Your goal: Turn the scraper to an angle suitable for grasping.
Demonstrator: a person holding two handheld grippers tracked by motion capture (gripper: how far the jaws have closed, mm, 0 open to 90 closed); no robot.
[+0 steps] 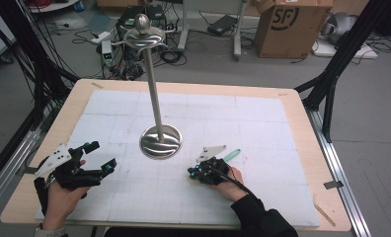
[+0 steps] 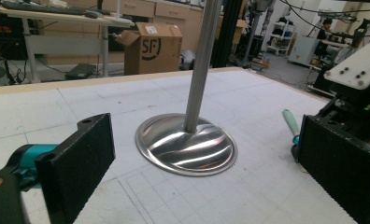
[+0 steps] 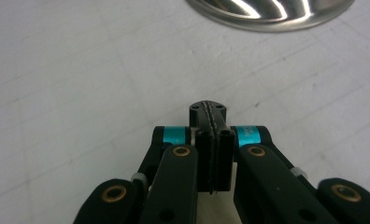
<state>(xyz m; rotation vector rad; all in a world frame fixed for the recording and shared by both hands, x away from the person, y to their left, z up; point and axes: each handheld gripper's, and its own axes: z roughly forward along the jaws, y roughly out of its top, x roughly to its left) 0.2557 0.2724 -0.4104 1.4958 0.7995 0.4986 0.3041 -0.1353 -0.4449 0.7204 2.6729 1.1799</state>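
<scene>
A polished metal stand rises from its round base [image 1: 160, 141] in the middle of the white mat, its thin pole [image 1: 153, 84] ending in a dish and ball [image 1: 142, 22]. My left gripper [image 1: 100, 156] is held near the mat's front left, open wide. In the left gripper view its jaws frame the stand base [image 2: 187, 144] with nothing between them. My right gripper [image 1: 191, 173] rests low on the mat just front-right of the base, shut with nothing visible in it [image 3: 210, 116]. A mint-green stick [image 1: 233, 154] lies right behind that gripper.
The white gridded mat [image 1: 262, 123] covers a wooden table [image 1: 302, 113]. Beyond the far edge are a cardboard box [image 1: 292, 27], cables and desk legs on the floor. Black tripod legs [image 1: 332, 74] stand at the right.
</scene>
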